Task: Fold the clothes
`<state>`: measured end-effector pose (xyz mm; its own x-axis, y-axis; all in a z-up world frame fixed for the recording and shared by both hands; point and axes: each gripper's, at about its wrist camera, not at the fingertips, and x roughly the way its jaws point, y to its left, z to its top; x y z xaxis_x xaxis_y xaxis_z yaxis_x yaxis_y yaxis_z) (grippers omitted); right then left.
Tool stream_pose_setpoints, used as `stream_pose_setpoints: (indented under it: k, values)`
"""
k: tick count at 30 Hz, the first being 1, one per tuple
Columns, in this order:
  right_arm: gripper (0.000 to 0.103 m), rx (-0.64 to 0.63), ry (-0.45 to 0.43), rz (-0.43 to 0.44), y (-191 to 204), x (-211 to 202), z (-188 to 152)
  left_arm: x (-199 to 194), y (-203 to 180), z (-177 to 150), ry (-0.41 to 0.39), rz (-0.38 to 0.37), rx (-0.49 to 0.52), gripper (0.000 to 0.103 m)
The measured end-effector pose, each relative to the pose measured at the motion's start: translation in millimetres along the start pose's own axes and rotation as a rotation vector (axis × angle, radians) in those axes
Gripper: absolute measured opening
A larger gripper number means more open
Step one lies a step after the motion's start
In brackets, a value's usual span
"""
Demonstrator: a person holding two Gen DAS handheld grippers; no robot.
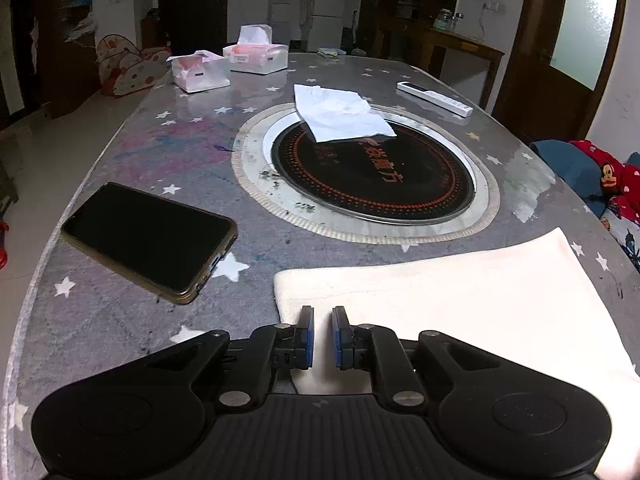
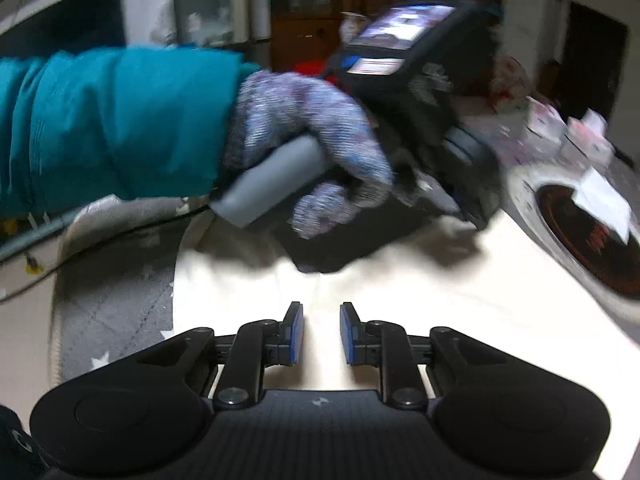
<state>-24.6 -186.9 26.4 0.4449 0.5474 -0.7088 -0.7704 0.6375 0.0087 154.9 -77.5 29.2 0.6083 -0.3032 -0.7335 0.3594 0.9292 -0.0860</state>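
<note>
A cream-white folded cloth [image 1: 460,300] lies flat on the grey star-print table [image 1: 120,320], near its front edge. My left gripper [image 1: 323,320] hovers low over the cloth's left end. Its blue pads stand a narrow gap apart with nothing between them. In the right wrist view the same cloth [image 2: 400,300] spreads under my right gripper [image 2: 321,316], which is open and empty above the cloth's middle. A gloved hand [image 2: 312,132] with a teal sleeve [image 2: 120,120] holds the left gripper [image 2: 470,216], blurred, with its tips down at the cloth's far edge.
A black phone [image 1: 148,240] lies left of the cloth. Beyond it a round black cooktop [image 1: 372,172] is set into the table, with a white tissue [image 1: 340,114] on its far rim. Two tissue packs [image 1: 256,54] and a white remote [image 1: 434,98] sit further back. Red patterned fabric [image 1: 616,176] lies off the right edge.
</note>
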Motion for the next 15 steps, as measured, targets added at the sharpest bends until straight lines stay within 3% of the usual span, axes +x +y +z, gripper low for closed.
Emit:
stream_pose_setpoints:
  k: [6, 11, 15]
  values:
    - [0.021, -0.063, 0.05, 0.045, 28, -10, -16, -49, 12, -26, -0.063, 0.0, -0.071, 0.012]
    - [0.021, -0.108, 0.023, 0.067, 54, -19, -21, -106, 36, -68, -0.129, 0.121, -0.136, 0.014]
    - [0.022, -0.093, 0.026, 0.076, 61, -16, -26, -143, 66, -103, -0.168, 0.243, -0.26, 0.017]
